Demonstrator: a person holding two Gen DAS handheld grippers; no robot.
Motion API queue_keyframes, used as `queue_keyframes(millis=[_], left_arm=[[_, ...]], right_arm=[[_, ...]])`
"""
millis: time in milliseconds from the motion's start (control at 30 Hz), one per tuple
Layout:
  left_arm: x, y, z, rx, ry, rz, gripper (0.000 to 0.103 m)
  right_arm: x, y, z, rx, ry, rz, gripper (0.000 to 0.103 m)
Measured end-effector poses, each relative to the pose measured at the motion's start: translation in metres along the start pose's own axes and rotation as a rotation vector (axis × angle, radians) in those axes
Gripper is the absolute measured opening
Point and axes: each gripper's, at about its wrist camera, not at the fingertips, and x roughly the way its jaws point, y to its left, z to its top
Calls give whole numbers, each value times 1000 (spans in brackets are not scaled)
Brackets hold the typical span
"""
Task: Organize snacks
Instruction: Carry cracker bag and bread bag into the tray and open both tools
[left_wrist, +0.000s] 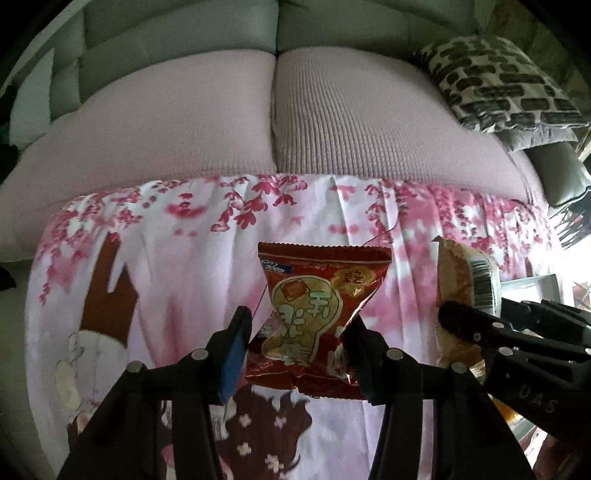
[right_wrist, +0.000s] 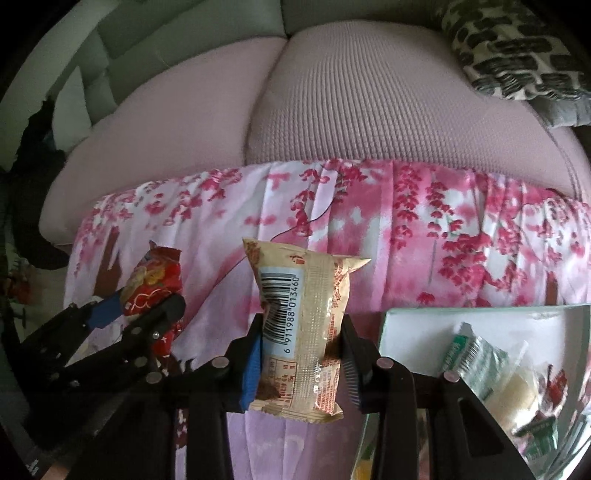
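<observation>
Two snack packets are held above a cloth-covered counter, one by each gripper. A red packet with gold lettering is clamped between the jaws of the left gripper; its middle is pinched in narrow where the blue-padded finger and the black finger press on it, and its crimped top edge stands upward. A beige packet with a barcode on a pale blue panel is gripped in the same way by the right gripper, upright, its sides squeezed between a blue pad and a ribbed black pad. Both packets are seen clear of the surface, with the two grippers side by side and near each other.

The counter is draped with a pink floral cloth printed with blossoms and brown shapes. Behind it a sofa with pink ribbed seat cushions and grey back cushions is seen, and a black-and-cream patterned pillow lies at its right end. To the right of the beige packet, a white box is set on the cloth; a green-and-white packet and other wrapped snacks, too blurred to be told apart, are seen inside it.
</observation>
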Motion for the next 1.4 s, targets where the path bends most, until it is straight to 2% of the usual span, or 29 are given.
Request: queue_keyframes(millis=[367,833,1100,1400], left_arm=[[-66,-11,-40,-31,-106,-31,52],[-114,-26,-111,-87,-190,-69,52],[-131,-62,-138,-34,-207,-89,52],[-137,-111,-145,45,-204,-99,52]], right_arm=[[-58,5,-57,-47,-93,-32,40],[-99,1,-136,-48,-170,-87,40],[-121,-25,-174,-1,-208,-88,40],[-138,-86,-198,109,-239,-107,40]])
